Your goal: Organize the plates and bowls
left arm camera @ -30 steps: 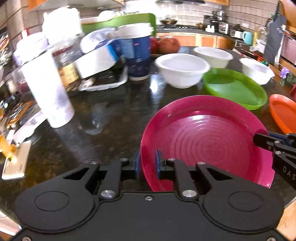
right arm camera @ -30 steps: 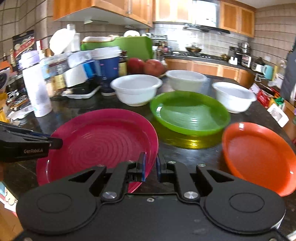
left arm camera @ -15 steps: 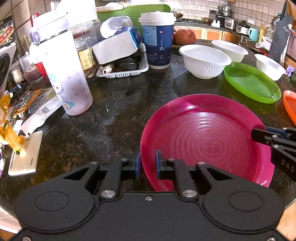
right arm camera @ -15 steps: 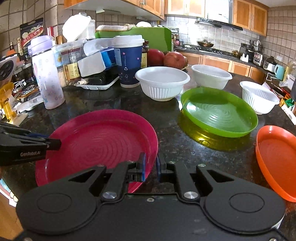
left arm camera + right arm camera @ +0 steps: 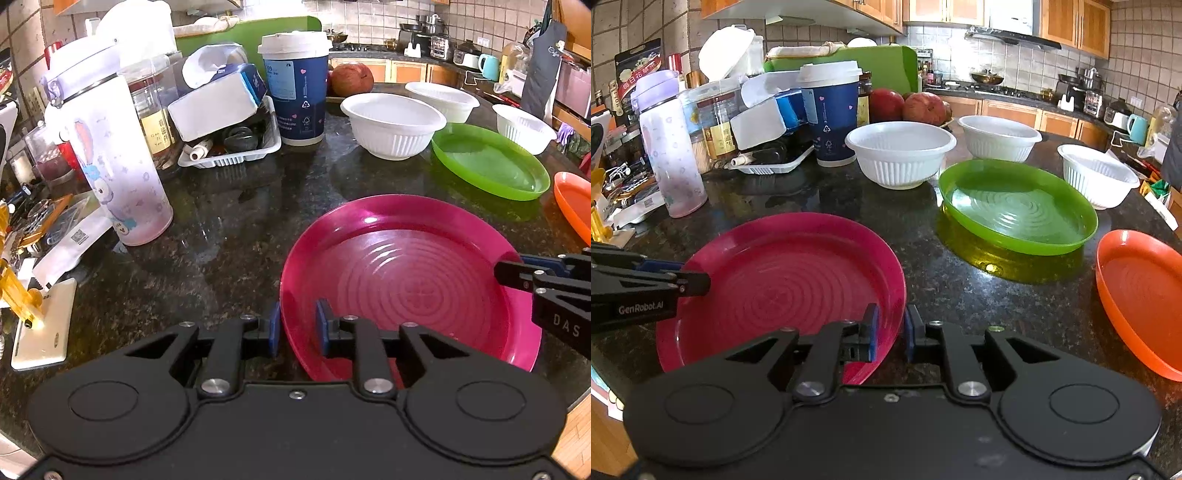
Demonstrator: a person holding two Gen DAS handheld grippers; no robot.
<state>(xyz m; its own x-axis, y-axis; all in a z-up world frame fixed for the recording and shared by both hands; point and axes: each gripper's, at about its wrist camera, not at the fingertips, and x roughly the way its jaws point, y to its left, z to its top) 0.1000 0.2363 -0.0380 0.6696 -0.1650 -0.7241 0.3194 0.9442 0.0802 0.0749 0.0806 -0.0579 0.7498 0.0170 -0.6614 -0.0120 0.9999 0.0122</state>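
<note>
A magenta plate [image 5: 410, 288] lies on the dark granite counter [image 5: 221, 236]; it also shows in the right wrist view [image 5: 783, 280]. My left gripper [image 5: 297, 326] is shut on its left rim. My right gripper [image 5: 889, 332] is shut on its right rim. A green plate [image 5: 1015, 206] and an orange plate [image 5: 1141, 295] sit to the right. Three white bowls [image 5: 901, 155] [image 5: 999, 136] [image 5: 1097, 175] stand behind them.
A lilac water bottle [image 5: 114, 166], a blue paper cup [image 5: 295, 85], a white tray of clutter [image 5: 229, 147], jars and apples [image 5: 923, 107] crowd the back left. A phone stand [image 5: 40, 325] lies at the left edge.
Both wrist views have risen and tilted down; the plate looks lower and the counter clutter clearer. Both grippers keep their hold on the magenta plate's rims.
</note>
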